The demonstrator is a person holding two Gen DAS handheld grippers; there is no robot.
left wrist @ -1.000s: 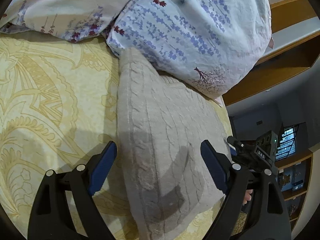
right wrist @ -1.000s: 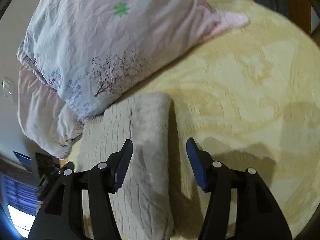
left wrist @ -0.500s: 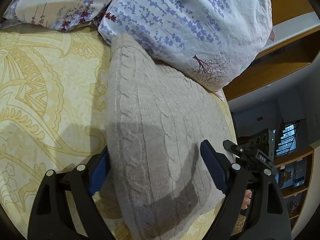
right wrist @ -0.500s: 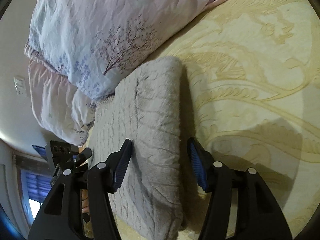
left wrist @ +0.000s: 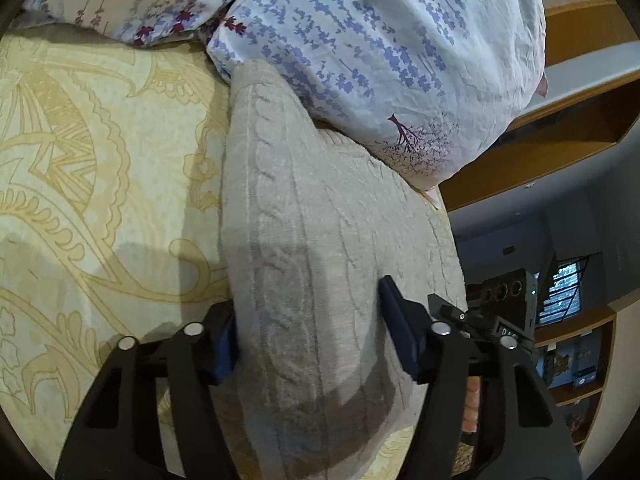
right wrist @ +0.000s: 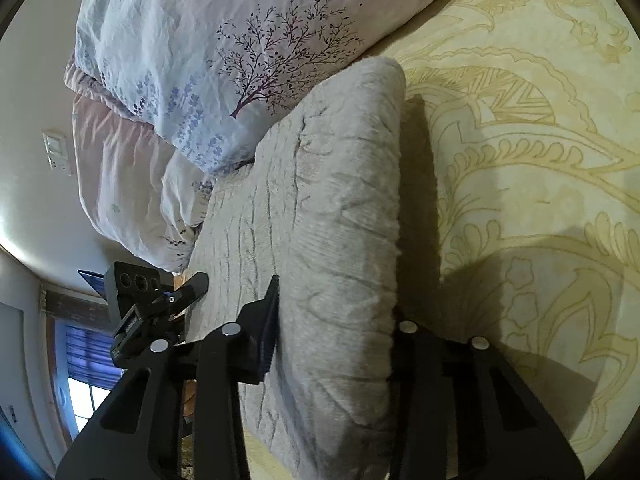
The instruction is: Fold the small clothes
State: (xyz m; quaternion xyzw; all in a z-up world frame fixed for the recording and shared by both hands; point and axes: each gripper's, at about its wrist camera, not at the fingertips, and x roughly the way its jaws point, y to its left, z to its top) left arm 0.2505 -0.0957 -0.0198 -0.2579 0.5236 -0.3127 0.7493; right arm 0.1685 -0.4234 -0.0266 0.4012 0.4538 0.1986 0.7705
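My left gripper (left wrist: 312, 340) jaws wide around grey sweater (left wrist: 320, 240) | my right gripper (right wrist: 334, 332) half-open around its fold | bedspread (left wrist: 100, 160) underneath

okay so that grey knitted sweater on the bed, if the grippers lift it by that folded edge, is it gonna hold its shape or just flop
The sweater would probably flop: its thick cable knit drapes in soft rounded folds over the bedspread. It looks bulky, so likely fairly heavy for cloth. The fuzzy texture should resist slipping between the left gripper and right gripper pads.
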